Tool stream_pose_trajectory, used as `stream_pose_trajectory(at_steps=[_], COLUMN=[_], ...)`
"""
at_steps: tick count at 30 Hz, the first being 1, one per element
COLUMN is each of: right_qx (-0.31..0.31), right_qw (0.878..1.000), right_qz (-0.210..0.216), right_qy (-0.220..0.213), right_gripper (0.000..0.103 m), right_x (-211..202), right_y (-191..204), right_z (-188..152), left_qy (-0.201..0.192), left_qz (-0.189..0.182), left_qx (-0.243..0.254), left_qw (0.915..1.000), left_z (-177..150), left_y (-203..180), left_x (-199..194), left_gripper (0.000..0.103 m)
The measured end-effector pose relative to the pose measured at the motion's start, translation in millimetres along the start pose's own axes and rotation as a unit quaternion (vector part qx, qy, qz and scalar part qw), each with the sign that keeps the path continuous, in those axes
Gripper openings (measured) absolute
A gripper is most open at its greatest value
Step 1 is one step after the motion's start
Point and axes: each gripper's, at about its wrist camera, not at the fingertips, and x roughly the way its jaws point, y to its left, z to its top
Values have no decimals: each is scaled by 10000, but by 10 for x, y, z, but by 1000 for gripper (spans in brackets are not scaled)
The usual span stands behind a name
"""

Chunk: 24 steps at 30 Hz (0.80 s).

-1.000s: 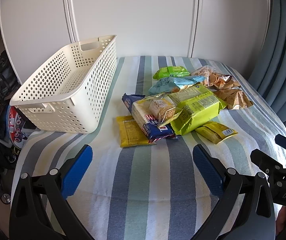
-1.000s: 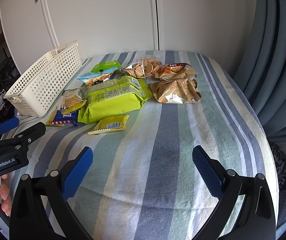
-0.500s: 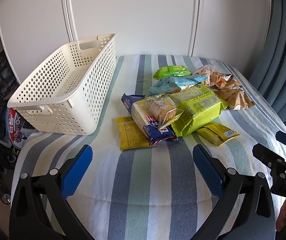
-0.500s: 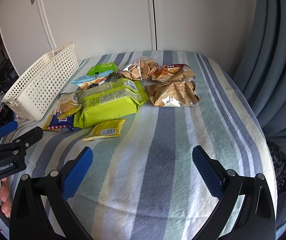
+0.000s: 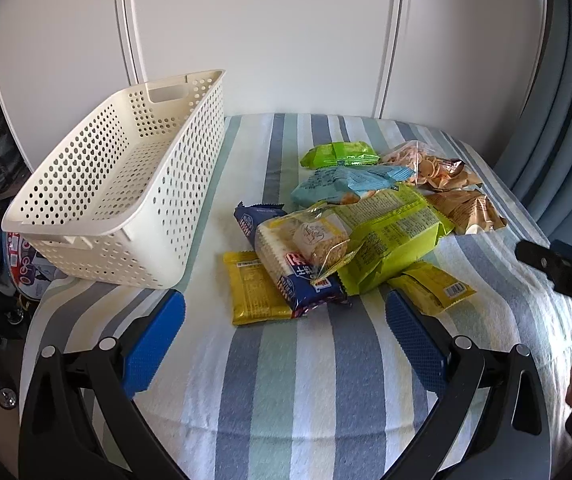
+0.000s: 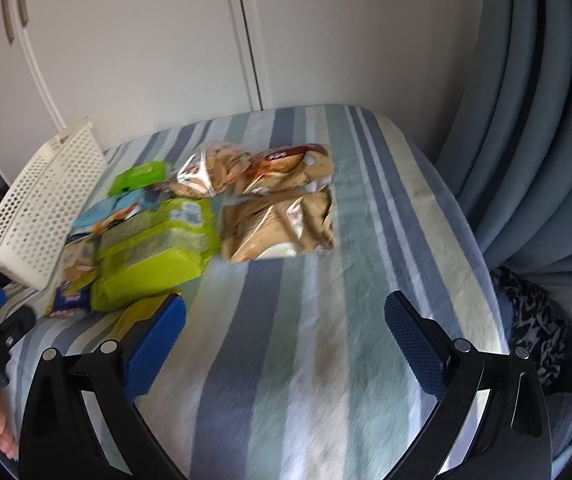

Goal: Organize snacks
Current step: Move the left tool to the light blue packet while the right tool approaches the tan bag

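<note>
Cream basket (image 5: pixel 118 184) sits empty at the left edge of the striped cloth (image 5: pixel 286 380), long side facing the snack pile (image 5: pixel 357 224), likely so packets can go straight across into it. Nothing is in it yet; the task looks unstarted. Snacks lie heaped mid-table, overlapping: lime bag (image 5: pixel 389 236) on top, navy pack (image 5: pixel 289 264) and a flat yellow pack (image 5: pixel 254 292) nearest the basket, another small yellow pack (image 5: pixel 433 288) on the right.

Left gripper (image 5: pixel 286 340) hovers low before the pile, fingers wide apart, holding nothing, roughly lined up with the flat yellow pack. Right gripper (image 6: pixel 286 340) is also spread wide and empty, over bare cloth with the tan bags (image 6: pixel 282 224) ahead of it.

Right view is motion-blurred, so labels are unreadable. Its left finger covers part of a yellow pack. Packets under the lime bag are mostly hidden; count unclear.
</note>
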Motion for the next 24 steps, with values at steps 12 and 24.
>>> stream_pose_trajectory(at_steps=[12,24], right_qx=[590,1341], right_qw=[9948,9818], right_qz=[593,419], right_qy=[588,1281], right_gripper=[98,98], right_x=[534,1162], right_y=[-93,-147], right_z=[393,632], left_qy=[-109,-114], left_qz=[-34,-136], left_qx=[130,189], left_qw=[9999,9997], left_z=[226,260], left_y=[-100,-170], left_x=[26,90], left_gripper=[101,101])
